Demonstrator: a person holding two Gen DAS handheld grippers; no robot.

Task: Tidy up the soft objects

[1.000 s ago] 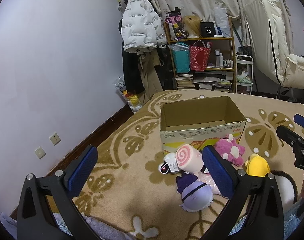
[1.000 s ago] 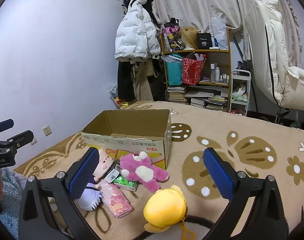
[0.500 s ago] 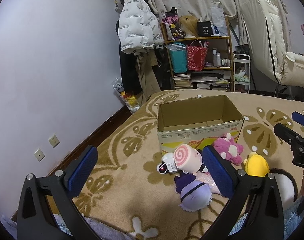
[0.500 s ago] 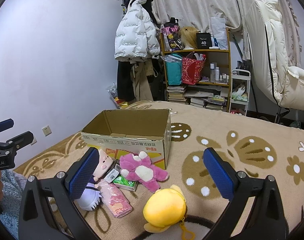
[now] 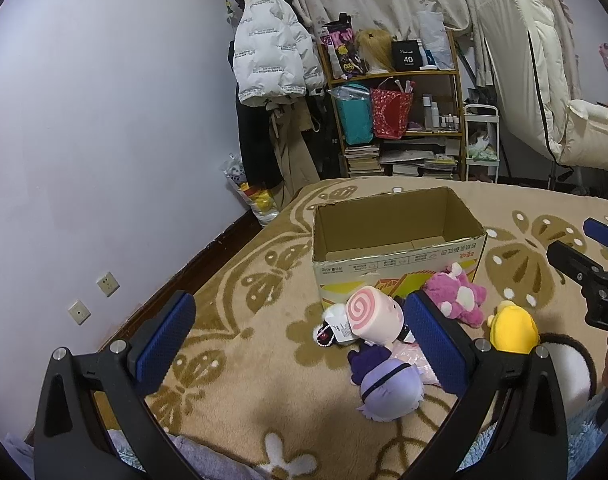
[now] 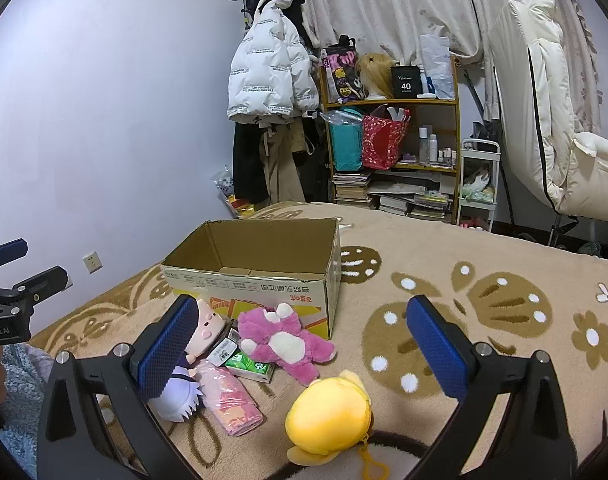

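Note:
An open, empty cardboard box [image 5: 400, 240] [image 6: 255, 276] stands on a beige patterned blanket. In front of it lie soft toys: a pink swirl-headed plush [image 5: 374, 314] [image 6: 205, 326], a purple-haired doll [image 5: 388, 390] [image 6: 175, 398], a magenta plush [image 5: 458, 294] [image 6: 283, 338], a yellow plush [image 5: 512, 326] [image 6: 330, 416], a pink packet [image 6: 231, 400] and a green tissue pack [image 6: 249, 366]. My left gripper [image 5: 299, 344] is open and empty, held above the blanket left of the toys. My right gripper [image 6: 304, 348] is open and empty above the toys.
A shelf [image 5: 400, 112] with bags and books, hung coats [image 5: 271, 64] and a white chair [image 5: 544, 92] stand beyond the bed. The wall with sockets [image 5: 107, 284] runs along the left. The other gripper shows at each view's edge [image 5: 584, 268] [image 6: 19, 292].
The left wrist view has drifted slightly, so the box and toys sit a little lower-left. The right gripper has barely moved. Both stay open.

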